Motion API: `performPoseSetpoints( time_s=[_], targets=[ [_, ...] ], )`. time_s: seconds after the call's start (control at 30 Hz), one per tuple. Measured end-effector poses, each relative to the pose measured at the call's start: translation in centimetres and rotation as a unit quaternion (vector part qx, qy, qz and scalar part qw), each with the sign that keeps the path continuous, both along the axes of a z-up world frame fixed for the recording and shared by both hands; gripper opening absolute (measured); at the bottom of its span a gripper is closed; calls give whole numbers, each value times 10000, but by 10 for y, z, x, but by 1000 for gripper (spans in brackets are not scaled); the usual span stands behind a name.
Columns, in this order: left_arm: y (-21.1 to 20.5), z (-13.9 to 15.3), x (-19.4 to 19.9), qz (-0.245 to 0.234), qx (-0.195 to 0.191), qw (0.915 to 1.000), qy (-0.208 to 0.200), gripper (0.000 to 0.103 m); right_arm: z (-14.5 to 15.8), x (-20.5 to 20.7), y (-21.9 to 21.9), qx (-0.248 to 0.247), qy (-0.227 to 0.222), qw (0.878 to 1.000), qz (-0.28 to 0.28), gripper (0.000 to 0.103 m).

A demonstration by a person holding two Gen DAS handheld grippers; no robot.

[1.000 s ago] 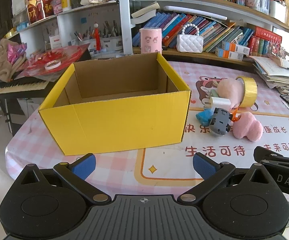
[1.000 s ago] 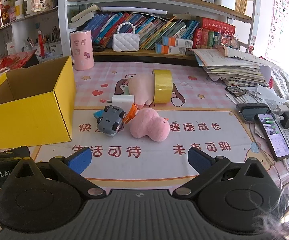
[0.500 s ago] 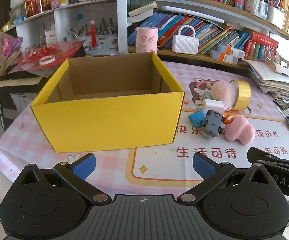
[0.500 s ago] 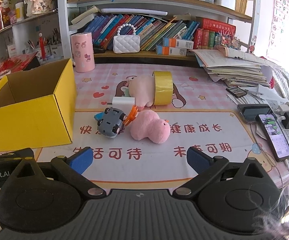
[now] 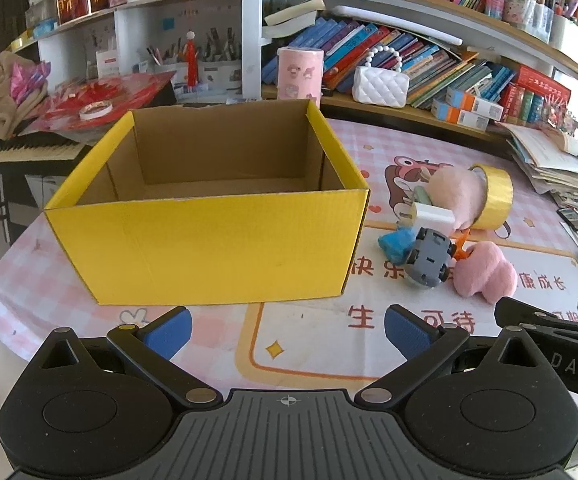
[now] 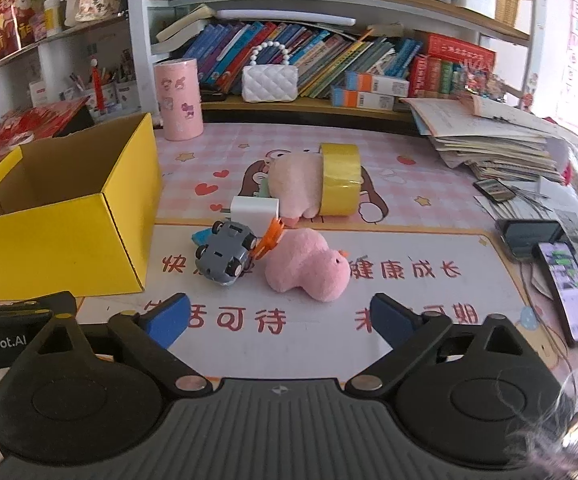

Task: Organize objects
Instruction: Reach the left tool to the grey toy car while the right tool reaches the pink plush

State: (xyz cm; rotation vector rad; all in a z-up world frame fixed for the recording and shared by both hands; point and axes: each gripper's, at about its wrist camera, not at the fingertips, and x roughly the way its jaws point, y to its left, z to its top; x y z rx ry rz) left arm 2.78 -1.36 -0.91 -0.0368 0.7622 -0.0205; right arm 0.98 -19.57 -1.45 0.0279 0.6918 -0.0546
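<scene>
An open, empty yellow cardboard box (image 5: 209,236) stands on the table; it also shows at the left of the right wrist view (image 6: 61,240). Right of it lie a grey toy car (image 6: 225,258), a pink plush (image 6: 307,266), a white charger block (image 6: 255,210), a second pink plush (image 6: 295,184), a yellow tape roll (image 6: 339,178), a blue piece (image 5: 395,242) and an orange clip (image 6: 269,238). My left gripper (image 5: 285,326) is open and empty in front of the box. My right gripper (image 6: 279,314) is open and empty, just short of the car and plush.
A pink cylinder (image 6: 179,98) and white handbag (image 6: 269,80) stand at the back by bookshelves. A paper stack (image 6: 489,140) and phones (image 6: 569,284) lie at the right. The table's left edge (image 5: 1,280) is near the box.
My left gripper has pulled back and swung slightly, so the box sits more central and the toys further left in its view. My right gripper has edged a little toward the toys.
</scene>
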Motion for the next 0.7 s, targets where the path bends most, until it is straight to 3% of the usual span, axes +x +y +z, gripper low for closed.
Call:
performPoseSetpoints(
  time_s=[0.27, 0.4, 0.7],
  targets=[
    [-20, -13, 20, 272, -59, 9994, 221, 102, -10, 34, -25, -156, 250, 9994, 207, 79],
    [-28, -17, 26, 491, -82, 9983, 309, 102, -16, 55, -34, -263, 386, 9979, 442, 66],
    [-38, -21, 31, 913, -381, 9945, 355, 102, -34, 102, -43, -389, 580, 9904, 1189, 65]
  ],
)
